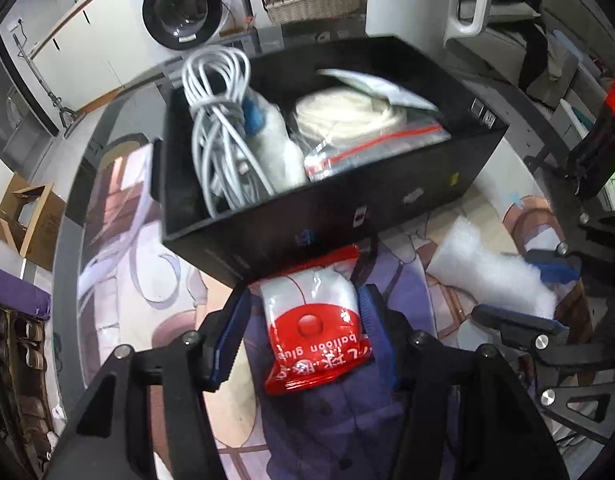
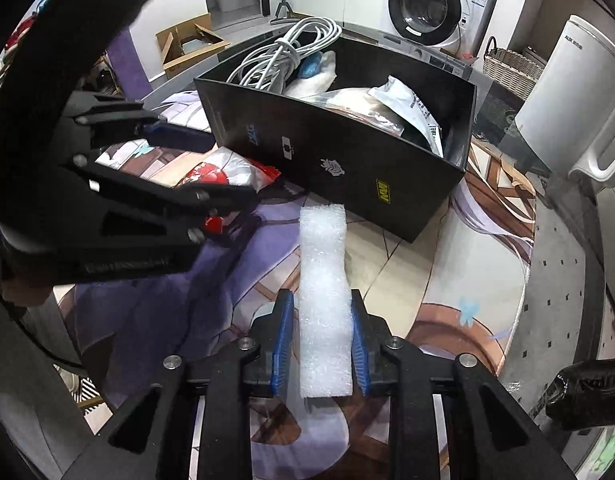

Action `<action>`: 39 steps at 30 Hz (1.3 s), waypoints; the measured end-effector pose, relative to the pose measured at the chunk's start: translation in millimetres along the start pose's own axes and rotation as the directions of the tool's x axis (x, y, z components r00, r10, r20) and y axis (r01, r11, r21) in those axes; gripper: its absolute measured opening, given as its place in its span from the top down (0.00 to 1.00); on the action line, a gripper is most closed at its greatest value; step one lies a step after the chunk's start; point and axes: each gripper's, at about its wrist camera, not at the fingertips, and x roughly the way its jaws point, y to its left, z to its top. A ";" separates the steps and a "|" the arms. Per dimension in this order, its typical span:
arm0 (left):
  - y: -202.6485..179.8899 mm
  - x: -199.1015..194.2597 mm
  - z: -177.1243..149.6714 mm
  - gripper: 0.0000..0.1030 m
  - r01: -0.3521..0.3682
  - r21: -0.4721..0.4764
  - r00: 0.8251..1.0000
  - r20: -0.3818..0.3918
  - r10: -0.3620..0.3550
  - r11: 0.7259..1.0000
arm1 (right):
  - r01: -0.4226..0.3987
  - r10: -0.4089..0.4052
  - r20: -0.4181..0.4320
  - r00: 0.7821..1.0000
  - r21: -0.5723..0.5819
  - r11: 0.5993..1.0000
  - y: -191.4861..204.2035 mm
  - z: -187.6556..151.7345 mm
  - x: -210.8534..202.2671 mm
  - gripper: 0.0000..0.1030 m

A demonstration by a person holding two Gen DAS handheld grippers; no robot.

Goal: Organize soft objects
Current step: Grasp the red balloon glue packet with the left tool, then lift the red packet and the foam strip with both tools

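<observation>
My left gripper [image 1: 305, 304] is shut on a red-and-white balloon glue packet [image 1: 313, 320], held just in front of the black box [image 1: 387, 204]. My right gripper [image 2: 322, 308] is shut on a white foam strip [image 2: 323, 280] that points toward the box's [image 2: 347, 168] near wall. The box holds a coiled grey cable [image 1: 219, 120], a white rope roll in a zip bag [image 1: 347, 116] and a white pouch [image 2: 407, 100]. The left gripper with the packet [image 2: 223, 176] also shows in the right wrist view, the foam strip [image 1: 491, 272] in the left wrist view.
The box stands on a round table with a printed mat [image 2: 447, 280]. A washing machine [image 1: 183, 4], a wicker basket [image 1: 311, 0] and a white appliance [image 2: 579, 92] stand beyond the table. A cardboard box [image 2: 187, 44] lies on the floor.
</observation>
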 end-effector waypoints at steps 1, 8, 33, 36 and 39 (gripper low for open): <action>-1.5 3.8 -1.4 0.45 0.005 0.000 1.000 -0.012 -0.005 1.000 | 0.000 0.000 0.001 1.000 -0.001 1.000 0.3 0.7 0.9 0.72; -12.5 4.1 -2.5 0.58 0.022 0.030 1.000 -0.008 -0.022 0.999 | 0.014 -0.014 0.010 1.000 -0.001 1.000 -2.7 -0.8 0.2 0.72; -10.6 -57.0 2.3 0.60 0.013 0.058 0.977 0.211 -0.025 0.998 | 0.065 -0.060 0.226 0.972 -0.013 0.998 4.8 3.2 -57.2 0.79; -9.5 -70.4 2.2 0.60 0.008 0.057 0.964 0.266 -0.023 0.998 | 0.076 -0.073 0.297 0.952 0.001 0.997 6.1 5.9 -72.3 0.79; -8.2 -83.5 1.6 0.60 -0.001 0.059 0.942 0.334 -0.019 0.998 | 0.086 -0.085 0.373 0.924 0.014 0.996 6.4 6.7 -89.2 0.79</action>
